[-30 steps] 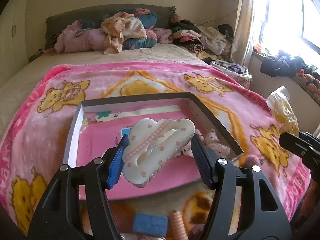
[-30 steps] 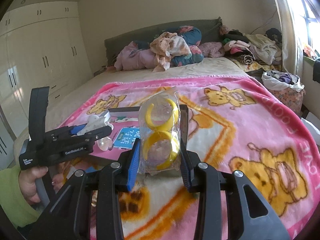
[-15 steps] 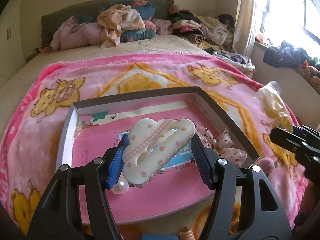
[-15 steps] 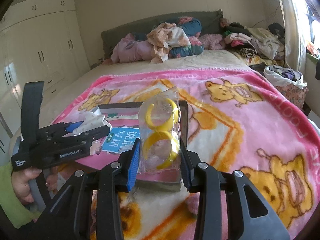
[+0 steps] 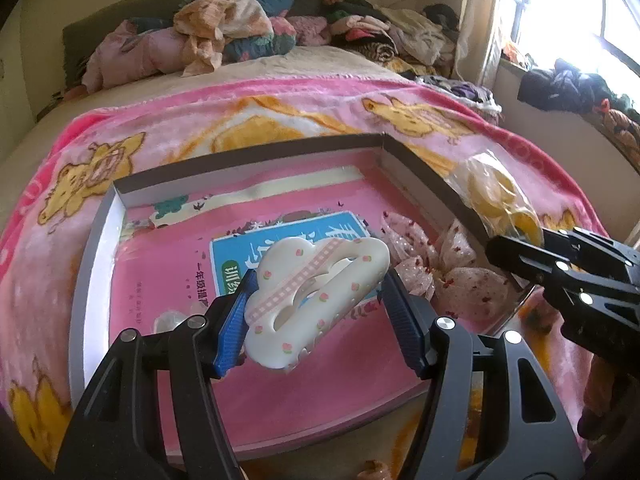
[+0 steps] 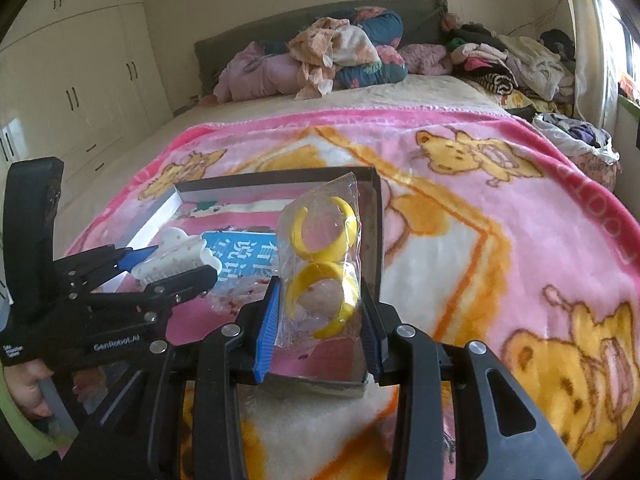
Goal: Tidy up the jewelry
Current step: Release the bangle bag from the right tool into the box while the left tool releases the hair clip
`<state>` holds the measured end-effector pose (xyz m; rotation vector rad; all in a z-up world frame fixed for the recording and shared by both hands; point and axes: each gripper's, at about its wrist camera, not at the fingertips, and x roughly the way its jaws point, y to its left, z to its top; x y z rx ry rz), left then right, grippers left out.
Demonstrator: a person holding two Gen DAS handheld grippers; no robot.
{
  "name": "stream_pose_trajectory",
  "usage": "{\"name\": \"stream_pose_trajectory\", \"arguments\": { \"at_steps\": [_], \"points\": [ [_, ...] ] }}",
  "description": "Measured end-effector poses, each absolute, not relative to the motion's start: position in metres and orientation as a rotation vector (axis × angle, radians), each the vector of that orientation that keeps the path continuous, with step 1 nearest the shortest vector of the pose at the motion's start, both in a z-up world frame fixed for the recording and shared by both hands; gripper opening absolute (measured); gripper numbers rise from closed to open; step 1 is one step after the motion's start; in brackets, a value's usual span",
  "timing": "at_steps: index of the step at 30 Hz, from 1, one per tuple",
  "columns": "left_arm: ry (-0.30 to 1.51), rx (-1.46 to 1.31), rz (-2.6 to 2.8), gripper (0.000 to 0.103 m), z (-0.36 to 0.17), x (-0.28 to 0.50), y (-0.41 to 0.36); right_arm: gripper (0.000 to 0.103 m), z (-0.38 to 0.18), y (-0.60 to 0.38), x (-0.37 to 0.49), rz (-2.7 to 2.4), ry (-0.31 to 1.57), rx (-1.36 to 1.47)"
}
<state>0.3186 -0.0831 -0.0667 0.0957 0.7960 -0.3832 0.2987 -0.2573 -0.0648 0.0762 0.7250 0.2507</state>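
The left gripper [image 5: 316, 312] pinches a white cloud-shaped hair claw [image 5: 316, 300] between its blue pads [image 5: 234, 334], the jaws pressed against the claw's two ends; the claw, dotted with small pink flowers and crossed by a pink checked band, hangs tilted above the open shallow box [image 5: 96, 240]. The box lies on a pink blanket [image 5: 240, 112] printed with yellow bears, spread over the bed [image 5: 320, 64]. Inside the box a pink booklet with a blue label [image 5: 280, 240] covers the floor, and toward three o'clock of the claw, against the box's right wall, sit sheer dotted bows [image 5: 452, 272]. A clear bead-like piece [image 5: 170, 322] shows at about nine o'clock, just beside the left pad. The right gripper [image 6: 320, 320] clamps a clear plastic bag of yellow rings [image 6: 320, 264], its jaws closed on the bag's lower sides so the bag stands upright over the box's near right corner. In the right wrist view the left gripper comes in from nine o'clock, held by a hand [image 6: 28, 380] in a green sleeve. At twelve o'clock, along the headboard, lies a heap of clothes [image 6: 332, 56].
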Motion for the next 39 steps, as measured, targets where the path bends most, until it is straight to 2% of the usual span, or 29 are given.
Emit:
{"name": "stream_pose_trajectory", "arguments": {
  "at_steps": [23, 26, 35, 37, 39],
  "points": [
    [0.82, 0.119, -0.345, 0.054, -0.077, 0.319, -0.07, 0.037, -0.079, -0.253, 0.303, 0.246, 0.756, 0.06],
    [0.821, 0.126, -0.347, 0.054, -0.077, 0.317, -0.072, 0.045, -0.08, -0.254, 0.302, 0.245, 0.756, 0.068],
    [0.824, 0.125, -0.344, 0.054, -0.078, 0.316, -0.072, 0.047, -0.069, -0.26, 0.288, 0.237, 0.731, 0.083],
    [0.821, 0.118, -0.347, 0.054, -0.078, 0.315, -0.072, 0.052, -0.065, -0.261, 0.285, 0.234, 0.724, 0.085],
    [0.815, 0.113, -0.343, 0.06, -0.078, 0.313, -0.07, 0.054, -0.06, -0.263, 0.28, 0.227, 0.709, 0.085]
  ]
}}
